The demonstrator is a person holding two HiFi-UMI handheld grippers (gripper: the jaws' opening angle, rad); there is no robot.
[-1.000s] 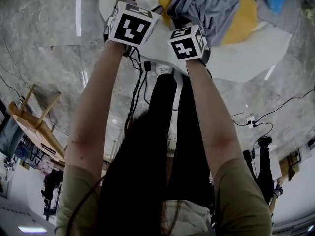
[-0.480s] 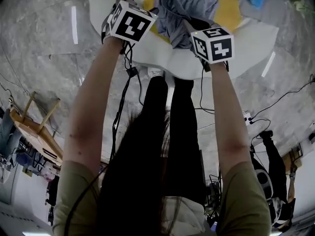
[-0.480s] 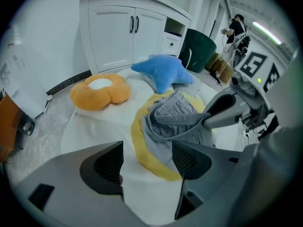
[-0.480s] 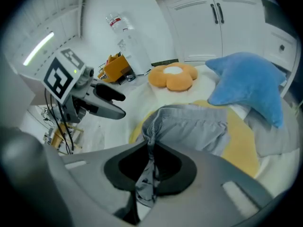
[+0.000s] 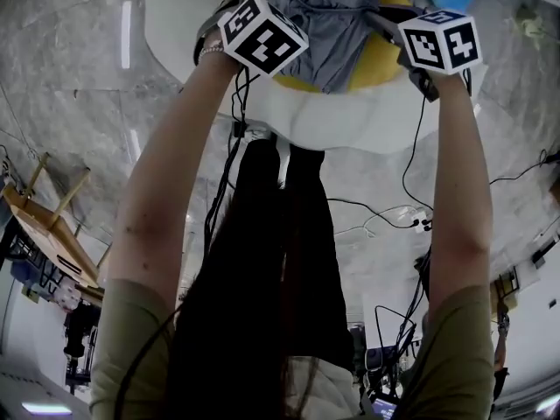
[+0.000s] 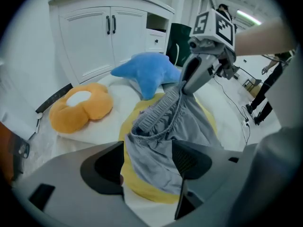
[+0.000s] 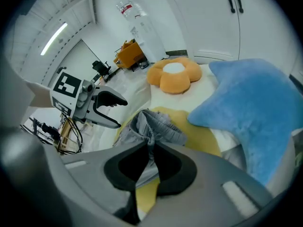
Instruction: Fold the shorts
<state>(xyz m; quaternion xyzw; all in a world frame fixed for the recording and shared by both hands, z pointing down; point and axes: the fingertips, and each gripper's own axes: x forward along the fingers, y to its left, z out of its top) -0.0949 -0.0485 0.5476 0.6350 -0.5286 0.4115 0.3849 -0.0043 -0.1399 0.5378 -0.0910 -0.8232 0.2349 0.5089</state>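
The grey shorts (image 6: 184, 126) lie bunched on a round yellow cushion (image 6: 142, 188) on the white surface. My right gripper (image 7: 150, 167) is shut on a fold of the shorts (image 7: 156, 124) at the elastic waistband and holds that edge lifted, as the left gripper view shows. My left gripper (image 6: 147, 167) hangs open just above the near part of the shorts, with cloth below the gap and neither pad pressing on it. In the head view both marker cubes flank the shorts (image 5: 332, 24), left cube at the left, right cube at the right.
A blue star-shaped cushion (image 6: 147, 72) lies just beyond the shorts, and an orange flower cushion (image 6: 80, 108) sits to the left of it. White cupboards (image 6: 109, 37) stand behind. Cables (image 5: 385, 208) trail over the marble floor by my legs.
Both grippers have swung to the right in the head view. The right one has carried the shorts' waistband with it and away from the left one, which stays open.
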